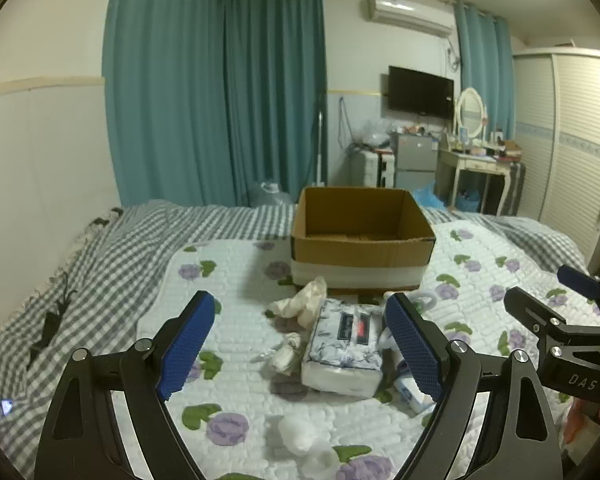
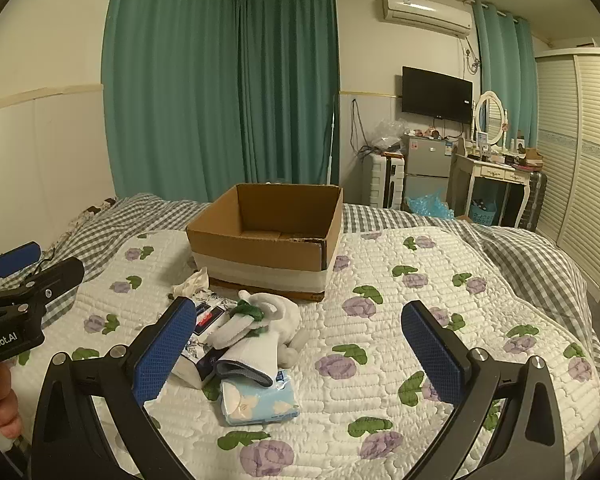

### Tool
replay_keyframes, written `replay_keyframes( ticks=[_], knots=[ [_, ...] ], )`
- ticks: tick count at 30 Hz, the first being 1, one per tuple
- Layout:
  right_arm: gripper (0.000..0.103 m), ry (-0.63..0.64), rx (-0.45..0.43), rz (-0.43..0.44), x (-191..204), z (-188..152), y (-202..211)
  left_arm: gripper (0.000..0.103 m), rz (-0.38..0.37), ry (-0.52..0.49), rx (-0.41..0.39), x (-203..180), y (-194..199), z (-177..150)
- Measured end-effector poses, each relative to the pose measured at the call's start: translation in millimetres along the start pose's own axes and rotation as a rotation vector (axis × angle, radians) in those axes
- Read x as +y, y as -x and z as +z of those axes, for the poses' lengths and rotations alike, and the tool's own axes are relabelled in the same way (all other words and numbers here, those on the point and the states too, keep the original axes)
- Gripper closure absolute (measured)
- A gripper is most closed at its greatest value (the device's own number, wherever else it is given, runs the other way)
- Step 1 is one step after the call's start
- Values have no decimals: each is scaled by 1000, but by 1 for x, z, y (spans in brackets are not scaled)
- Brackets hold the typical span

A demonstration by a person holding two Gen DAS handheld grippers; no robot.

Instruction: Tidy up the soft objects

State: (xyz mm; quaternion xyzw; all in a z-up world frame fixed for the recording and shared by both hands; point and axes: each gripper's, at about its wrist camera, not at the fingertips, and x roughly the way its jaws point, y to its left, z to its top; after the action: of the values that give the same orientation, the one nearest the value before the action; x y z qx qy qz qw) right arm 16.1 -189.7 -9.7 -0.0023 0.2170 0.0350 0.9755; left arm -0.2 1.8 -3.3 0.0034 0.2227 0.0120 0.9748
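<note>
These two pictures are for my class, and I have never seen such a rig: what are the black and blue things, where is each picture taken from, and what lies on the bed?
A person holds one hand-held tool in each hand; a camera on each looks along its blue fingers. One view is from the left tool, the other from the right tool. Both are open and hold nothing. On the flowered quilt stands an open cardboard box, seemingly empty. In front lie a large tissue pack, a small blue tissue pack, white socks and a white soft toy.
</note>
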Motion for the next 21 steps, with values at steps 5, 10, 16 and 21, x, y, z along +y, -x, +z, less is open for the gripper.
replay_keyframes(
  ticks=[5,10,16,21],
  knots=[
    [0,-1,4,-1,0,0,-1,14,-2,0,0,0,0,0],
    [0,0,6,0,0,0,-1,14,-3,0,0,0,-1,-1],
    [0,-3,8,2,0,-1,-2,14,-3,-1,0,-1,0,-1],
    [0,-4,9,1,0,-1,-2,14,-2,-5,1,-2,1,-1]
  ],
)
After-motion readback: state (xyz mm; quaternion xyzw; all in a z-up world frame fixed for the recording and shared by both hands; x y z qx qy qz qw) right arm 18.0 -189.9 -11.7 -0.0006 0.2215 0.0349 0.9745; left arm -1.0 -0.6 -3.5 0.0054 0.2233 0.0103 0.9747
